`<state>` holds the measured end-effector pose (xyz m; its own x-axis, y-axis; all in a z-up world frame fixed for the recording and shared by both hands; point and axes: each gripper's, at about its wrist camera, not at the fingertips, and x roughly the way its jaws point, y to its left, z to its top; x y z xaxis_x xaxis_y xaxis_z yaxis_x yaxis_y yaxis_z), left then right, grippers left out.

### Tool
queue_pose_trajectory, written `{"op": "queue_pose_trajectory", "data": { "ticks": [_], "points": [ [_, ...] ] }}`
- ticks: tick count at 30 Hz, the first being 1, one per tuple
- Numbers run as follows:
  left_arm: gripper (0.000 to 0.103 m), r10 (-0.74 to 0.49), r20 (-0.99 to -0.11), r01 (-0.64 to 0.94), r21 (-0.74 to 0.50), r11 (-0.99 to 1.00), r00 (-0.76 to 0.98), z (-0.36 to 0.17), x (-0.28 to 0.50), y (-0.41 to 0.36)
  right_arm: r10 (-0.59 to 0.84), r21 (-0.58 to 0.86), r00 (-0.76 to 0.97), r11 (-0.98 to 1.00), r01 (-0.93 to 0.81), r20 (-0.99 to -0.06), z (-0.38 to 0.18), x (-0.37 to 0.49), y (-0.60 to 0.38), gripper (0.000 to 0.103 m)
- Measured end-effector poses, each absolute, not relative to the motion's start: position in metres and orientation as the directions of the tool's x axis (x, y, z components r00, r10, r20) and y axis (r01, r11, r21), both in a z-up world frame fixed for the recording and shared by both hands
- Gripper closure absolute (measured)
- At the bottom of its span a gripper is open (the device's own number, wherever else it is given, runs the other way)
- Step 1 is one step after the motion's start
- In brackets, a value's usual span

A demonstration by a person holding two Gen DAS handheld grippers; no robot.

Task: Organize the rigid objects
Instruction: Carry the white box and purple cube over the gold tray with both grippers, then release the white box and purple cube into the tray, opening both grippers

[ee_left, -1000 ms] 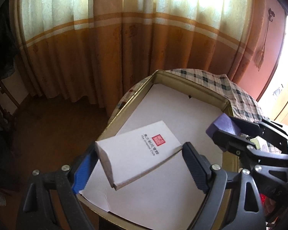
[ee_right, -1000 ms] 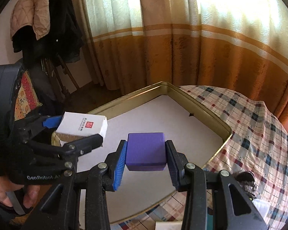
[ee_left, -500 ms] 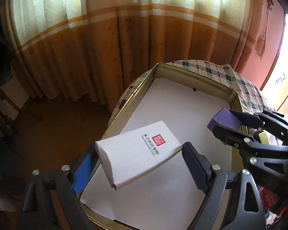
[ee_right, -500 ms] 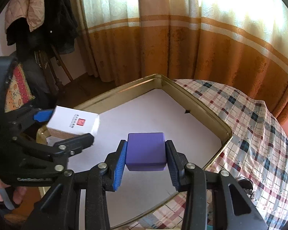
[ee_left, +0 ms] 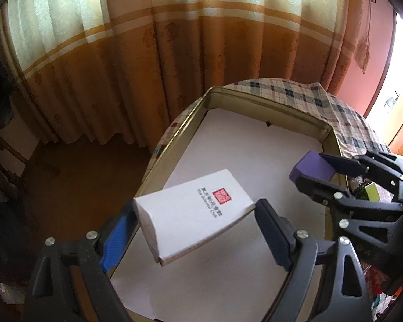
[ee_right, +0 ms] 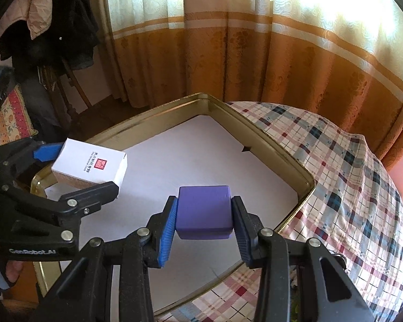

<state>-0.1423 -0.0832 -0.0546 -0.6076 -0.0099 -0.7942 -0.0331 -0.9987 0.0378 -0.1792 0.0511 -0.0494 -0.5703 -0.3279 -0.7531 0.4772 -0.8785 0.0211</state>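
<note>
Daylight thru curtains [ee_left: 153, 53], far side; blown-out glare top right in both views. Room dim at left, w/ dark corners. Strong fisheye bending at edges. Near grippers slightly soft.

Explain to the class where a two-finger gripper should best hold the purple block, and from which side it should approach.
Grip the purple block on its two flat, parallel side faces, approaching level from its near side, as the right gripper does now; those faces let the pads sit flush.
</note>
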Motion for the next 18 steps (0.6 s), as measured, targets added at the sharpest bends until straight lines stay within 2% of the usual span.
{"op": "queue_pose_trajectory", "data": {
  "ticks": [14, 16, 18],
  "points": [
    [0.014, -0.036, -0.81, -0.054, 0.083, -0.995, -0.586, -0.055, -0.164, -0.074, -0.288, -0.018, -0.58, -0.886, 0.463, -0.762, -0.056, -0.186, 0.05, 0.06],
    [0.014, -0.034, -0.811, -0.048, 0.076, -0.996, -0.584, -0.054, -0.163, -0.076, -0.287, -0.024, -0.585, -0.885, 0.465, -0.758, -0.055, -0.185, 0.049, 0.058],
    [0.013, -0.025, -0.81, -0.039, 0.059, -0.997, -0.585, -0.052, -0.161, -0.079, -0.289, -0.019, -0.591, -0.889, 0.458, -0.753, -0.053, -0.184, 0.052, 0.05]
  ]
}}
